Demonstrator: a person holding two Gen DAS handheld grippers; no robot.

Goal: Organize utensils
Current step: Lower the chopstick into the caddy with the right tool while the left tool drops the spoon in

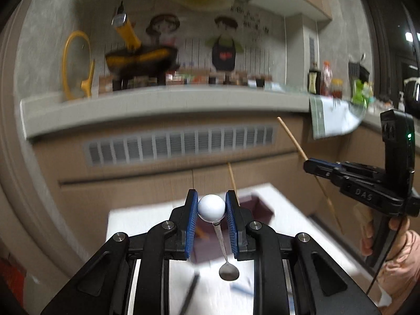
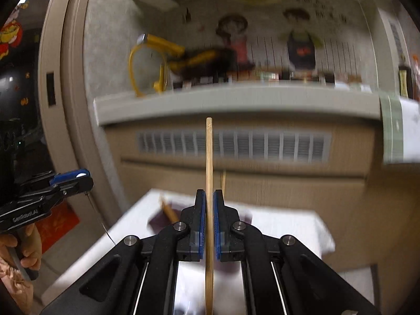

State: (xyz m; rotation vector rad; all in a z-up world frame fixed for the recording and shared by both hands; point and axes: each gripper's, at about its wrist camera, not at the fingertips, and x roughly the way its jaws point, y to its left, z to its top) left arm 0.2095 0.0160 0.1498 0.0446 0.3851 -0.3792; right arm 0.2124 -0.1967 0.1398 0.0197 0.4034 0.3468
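My left gripper [image 1: 211,207] is shut on the white ball end of a small metal spoon [image 1: 211,206]; the spoon's bowl [image 1: 229,272] hangs down toward the camera. My right gripper [image 2: 209,204] is shut on a wooden chopstick [image 2: 209,157] that stands upright between the blue pads. The right gripper [image 1: 308,163] also shows at the right of the left wrist view with the chopstick [image 1: 291,136] slanting through it. The left gripper [image 2: 82,176] shows at the left of the right wrist view. Both are held above a white table [image 1: 147,218] with a dark purple tray [image 1: 258,204].
Another chopstick [image 1: 232,178] stands up from the tray area. A grey counter ledge [image 1: 157,105] with a yellow-and-black pan, jars and bottles runs behind. A vented wooden cabinet front [image 1: 181,144] lies below it. A cloth [image 1: 330,118] hangs over the ledge at right.
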